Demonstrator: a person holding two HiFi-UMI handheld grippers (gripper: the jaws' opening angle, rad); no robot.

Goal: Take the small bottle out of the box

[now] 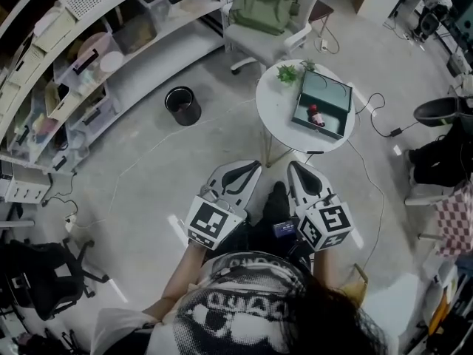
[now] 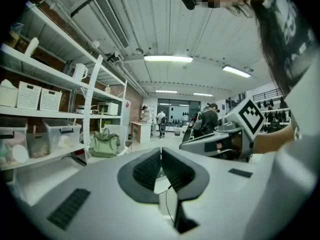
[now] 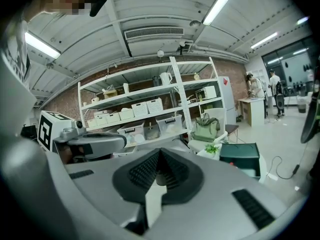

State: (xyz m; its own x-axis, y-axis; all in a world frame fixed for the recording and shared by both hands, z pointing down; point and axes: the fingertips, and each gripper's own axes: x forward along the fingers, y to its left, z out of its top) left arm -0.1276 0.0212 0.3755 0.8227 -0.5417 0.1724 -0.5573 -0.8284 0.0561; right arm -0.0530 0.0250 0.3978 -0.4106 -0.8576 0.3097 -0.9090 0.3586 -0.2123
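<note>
Left gripper and right gripper are closed, empty; approaching unopened could topple the small red-capped bottle inside the dark-green rectangular box.

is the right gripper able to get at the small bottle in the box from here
Probably not yet: the right gripper is shut and looks short of the table. But the box is open, the small bottle lies uncovered, and nothing stands between.

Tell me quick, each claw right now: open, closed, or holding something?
Left claw: closed, holding nothing.
Right claw: closed, holding nothing.
</note>
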